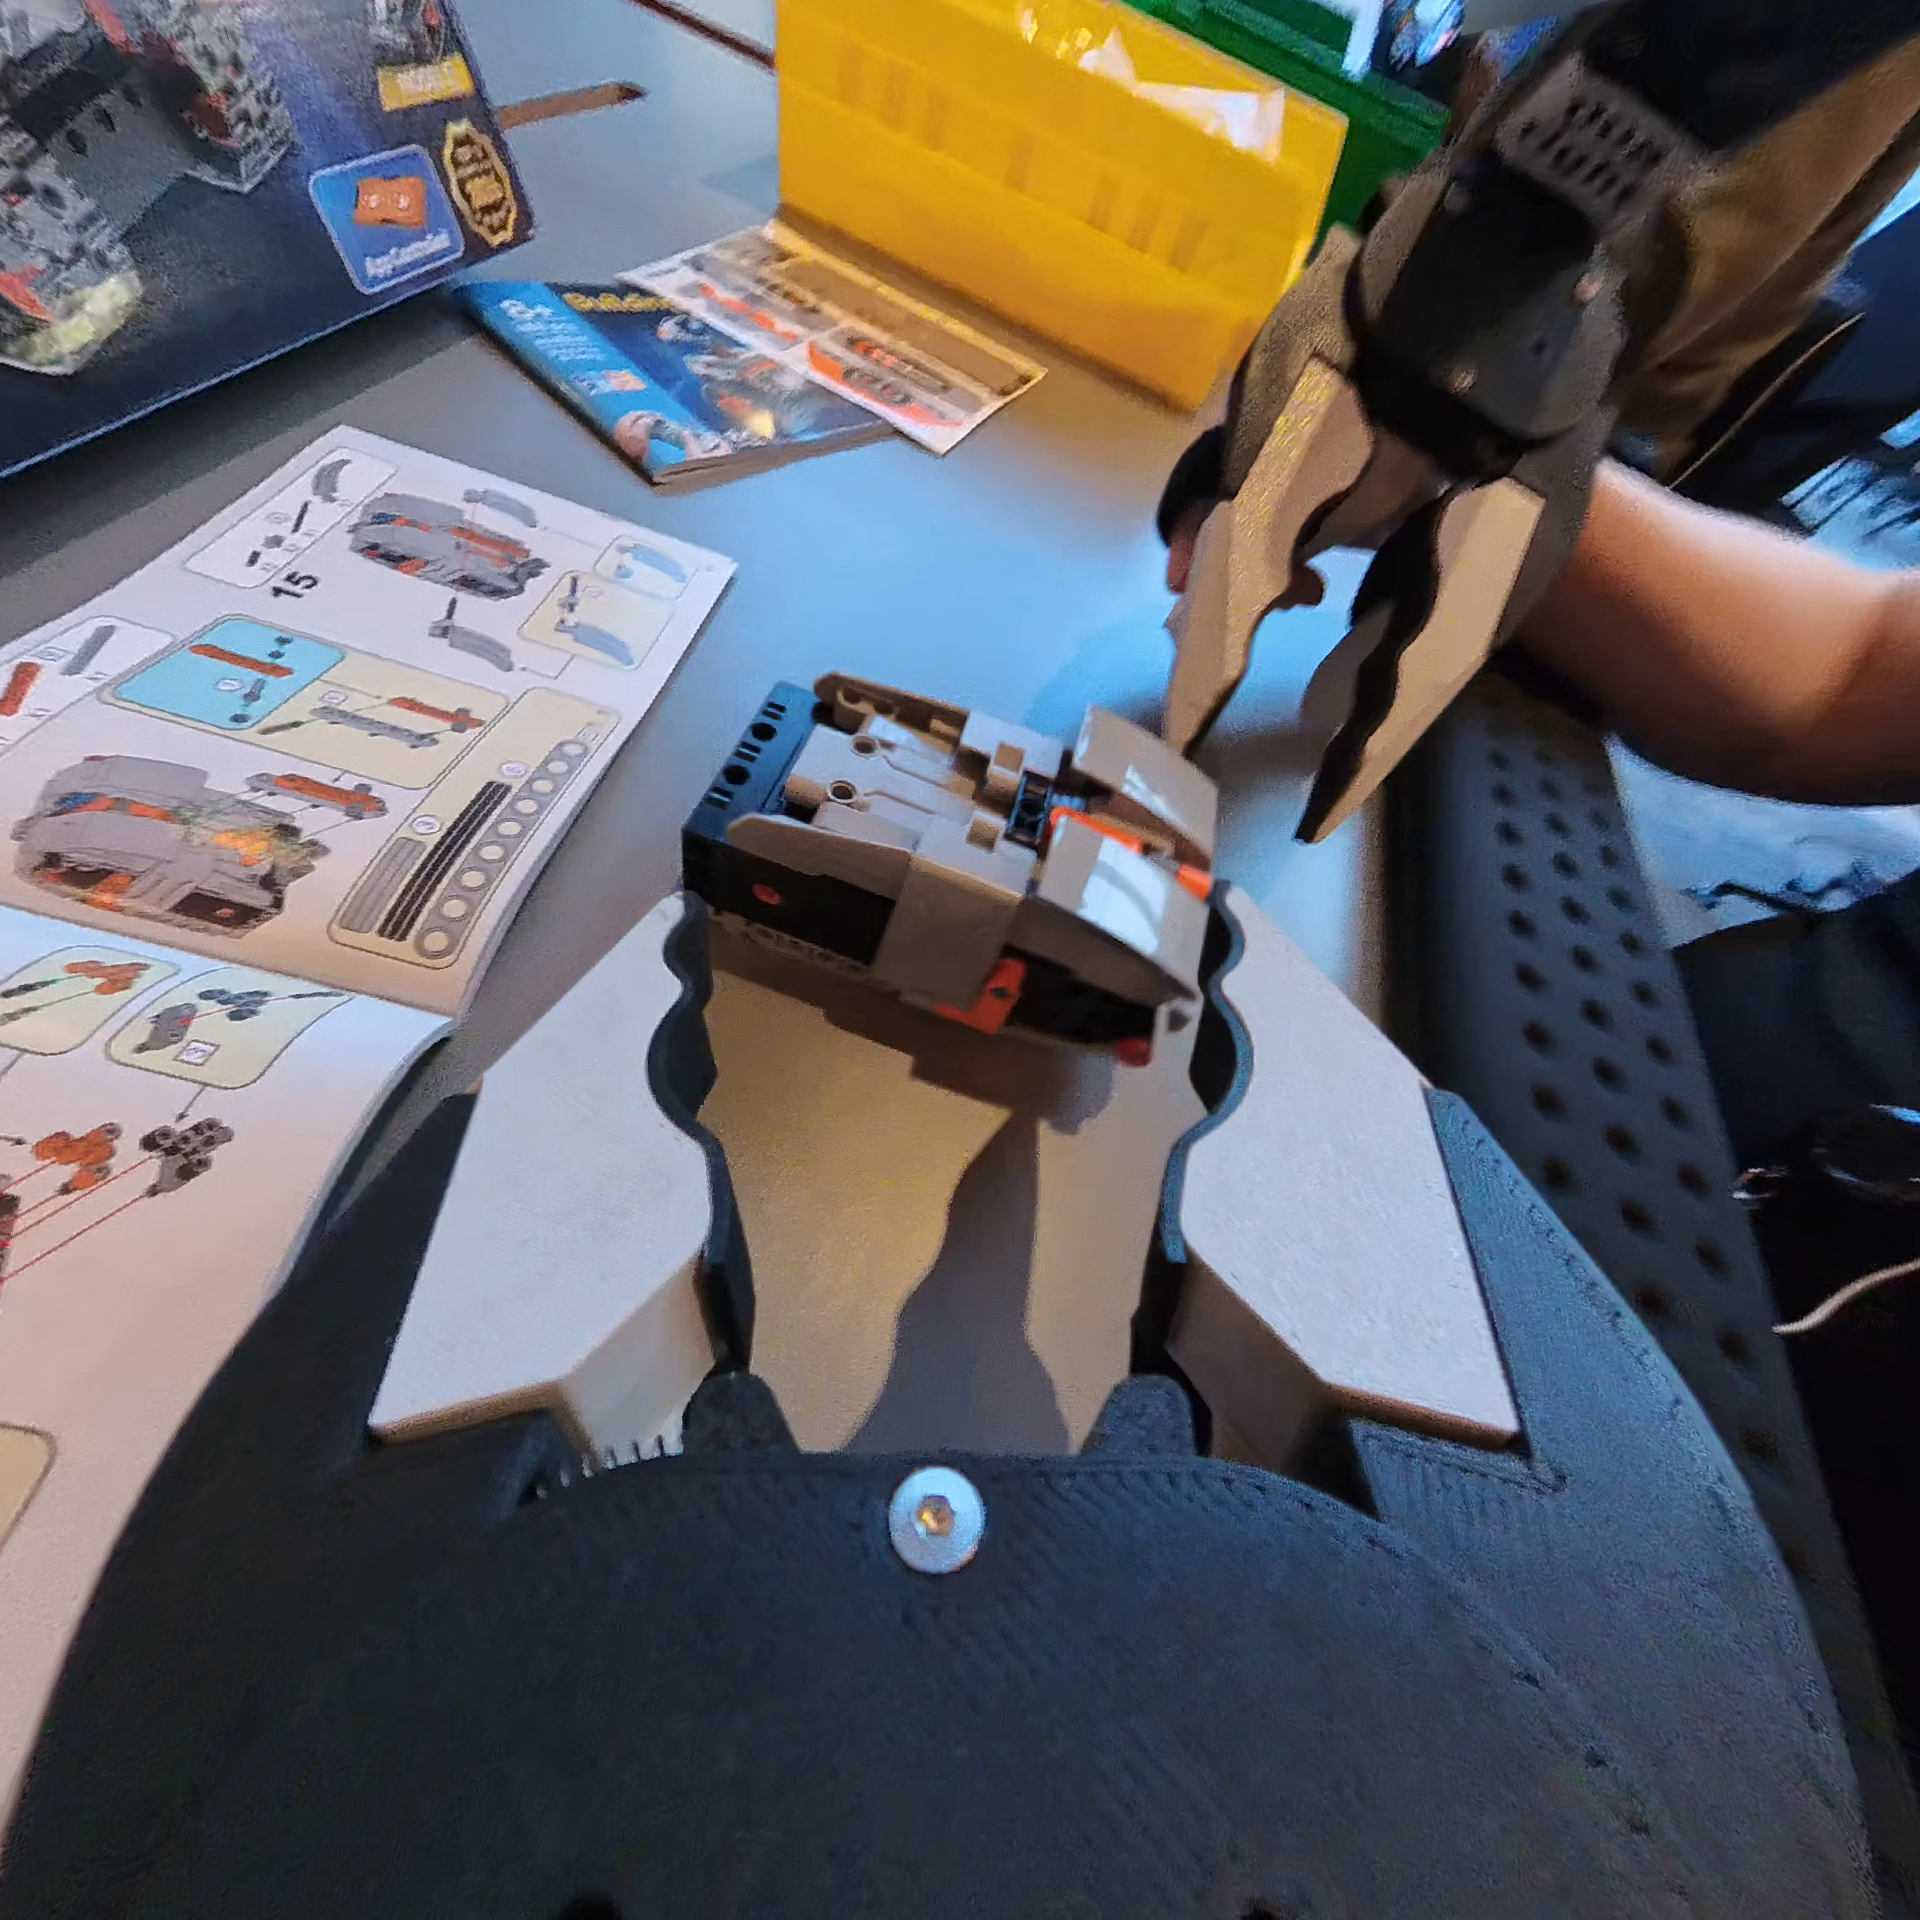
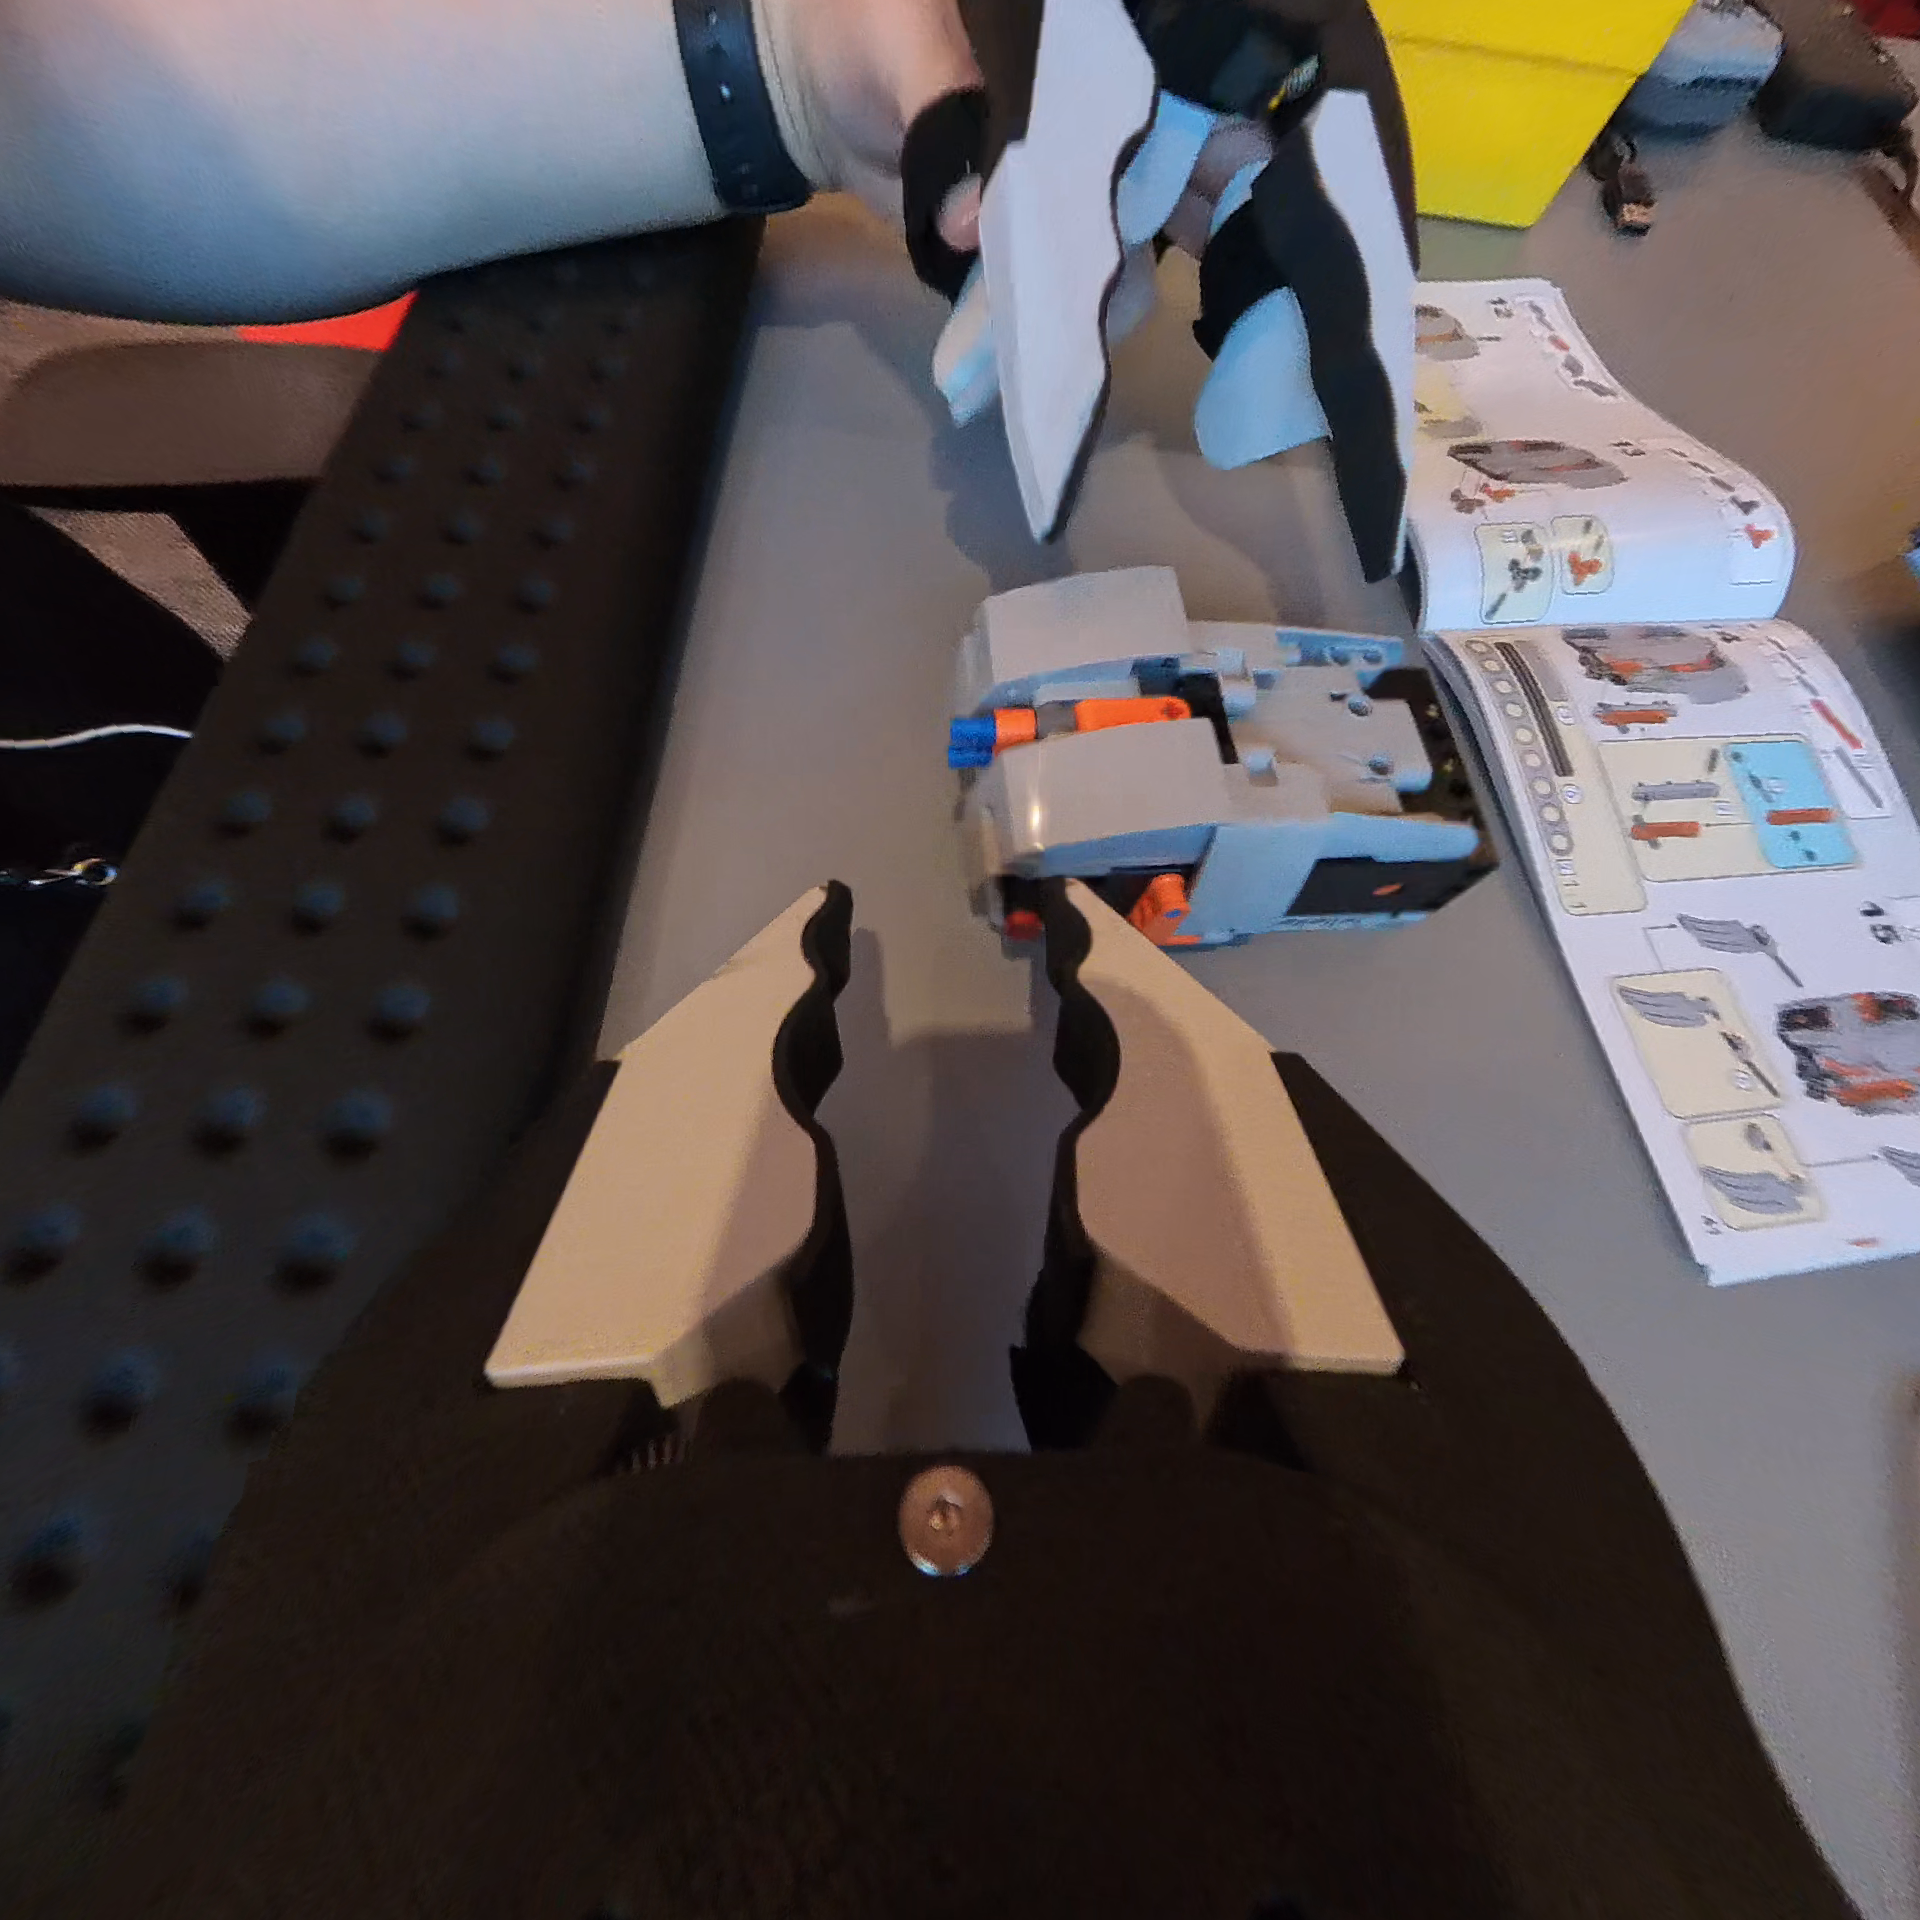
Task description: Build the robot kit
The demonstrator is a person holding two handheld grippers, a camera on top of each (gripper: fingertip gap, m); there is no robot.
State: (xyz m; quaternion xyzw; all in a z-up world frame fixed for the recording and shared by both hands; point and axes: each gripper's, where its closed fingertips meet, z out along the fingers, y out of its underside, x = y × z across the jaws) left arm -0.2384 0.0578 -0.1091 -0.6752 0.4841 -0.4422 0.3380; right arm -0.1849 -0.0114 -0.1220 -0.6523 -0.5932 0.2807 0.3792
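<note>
A grey, black and orange brick-built vehicle model (image 1: pixel 935 862) lies on the grey table (image 1: pixel 883 571). My left gripper (image 1: pixel 951 909) is open wide, with its fingertips on either side of the model's near end; I cannot tell whether they touch it. In the right wrist view the left gripper (image 2: pixel 1216 551) points down just behind the model (image 2: pixel 1195 790). My right gripper (image 2: pixel 951 904) is open and empty, and its right fingertip is close to the model's corner with orange pieces. It also shows in the left wrist view (image 1: pixel 1252 784), hovering by the model's far right.
An open instruction booklet (image 1: pixel 312 727) lies left of the model, and shows in the right wrist view (image 2: pixel 1714 883). A dark product box (image 1: pixel 208 156), a small booklet (image 1: pixel 675 384) and a yellow bin (image 1: pixel 1039 177) stand farther back. A black perforated surface (image 2: pixel 364 779) runs along the table's edge.
</note>
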